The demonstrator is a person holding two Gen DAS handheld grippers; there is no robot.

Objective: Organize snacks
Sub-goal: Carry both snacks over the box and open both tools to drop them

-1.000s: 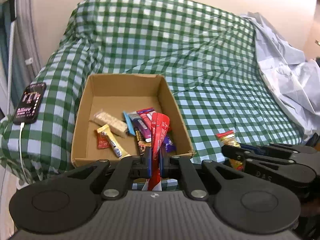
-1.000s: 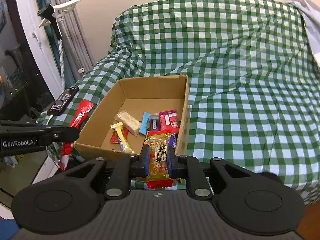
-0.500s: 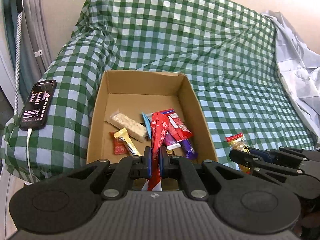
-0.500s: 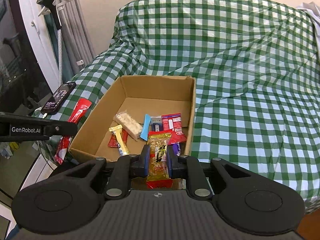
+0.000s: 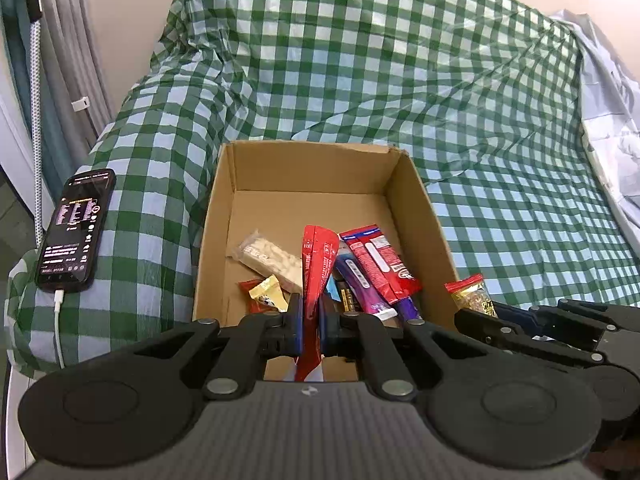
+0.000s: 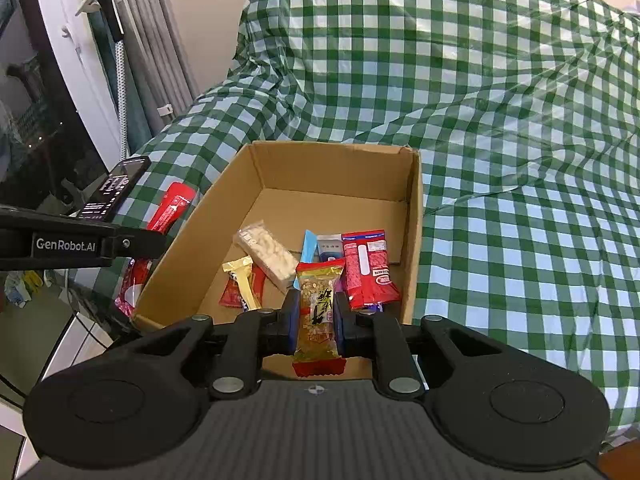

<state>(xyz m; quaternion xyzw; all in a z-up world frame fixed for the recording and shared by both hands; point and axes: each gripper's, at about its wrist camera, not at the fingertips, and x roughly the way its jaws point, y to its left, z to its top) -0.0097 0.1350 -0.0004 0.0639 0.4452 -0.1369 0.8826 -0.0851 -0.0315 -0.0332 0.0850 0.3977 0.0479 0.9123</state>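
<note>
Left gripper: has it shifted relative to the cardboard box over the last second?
Yes. The left gripper, shut on the red packet, has moved right and forward: the cardboard box now sits centred under its fingers instead of off to the left.

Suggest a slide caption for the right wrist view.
Right gripper holds a peanut snack bar at the near edge of a cardboard box of snacks.

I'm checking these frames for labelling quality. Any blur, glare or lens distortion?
Left wrist view: sharp, fisheye bends the checked cloth, dark corners; phone screen lit but unreadable. Right wrist view: equally sharp, soft sheen on the cloth, print on the peanut bar legible.
</note>
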